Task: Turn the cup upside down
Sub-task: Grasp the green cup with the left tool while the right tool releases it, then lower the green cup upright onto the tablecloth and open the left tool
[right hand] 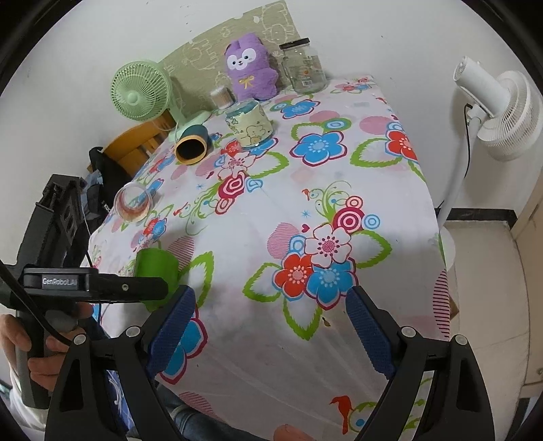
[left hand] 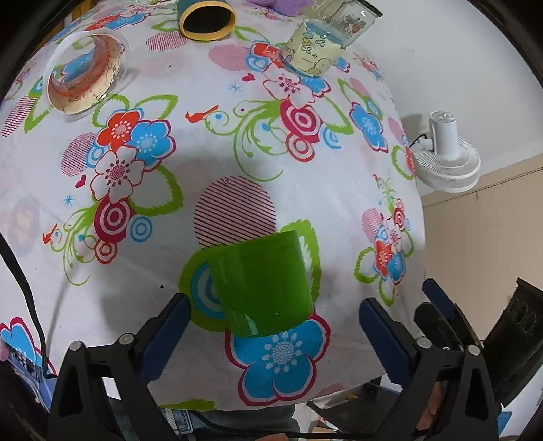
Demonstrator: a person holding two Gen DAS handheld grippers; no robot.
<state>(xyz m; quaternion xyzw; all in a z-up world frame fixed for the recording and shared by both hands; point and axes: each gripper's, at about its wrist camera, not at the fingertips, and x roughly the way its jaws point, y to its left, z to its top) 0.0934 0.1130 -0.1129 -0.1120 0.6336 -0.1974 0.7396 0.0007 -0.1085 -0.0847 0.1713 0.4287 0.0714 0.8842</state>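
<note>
1. The left hand-held gripper (left hand: 273, 313) hangs over the near edge of the tabletop (left hand: 237, 163), blue pads spread wide and gripping nothing.
2. Dead ahead at twelve o'clock, between those pads but seemingly just beyond their tips, sits the green cup (left hand: 263, 283). No contact that I can make out: the left pad is just beside the cup's wall, the right pad well apart from it.
3. The cup looks to be standing mouth-down already, closed top up, with its wider rim on the floral cloth. That is a judgement; neither view shows the rim plainly. Its long axis runs upright, roughly square to the line across the jaws.
4. Swing over to the right hand-held gripper (right hand: 271, 319): also wide open, also empty, hovering over bare cloth nearer the middle of the tabletop.
5. From the right side the green cup (right hand: 156, 268) lies off at ten o'clock, partly hidden behind the left tool's black body. The left hand is clearly the nearer one.
6. Further out, around eleven to one o'clock: a clear cup (left hand: 86, 73) on its side, a dark tube (left hand: 207, 18) with a yellow rim, and a patterned cup (left hand: 314, 51).
</note>
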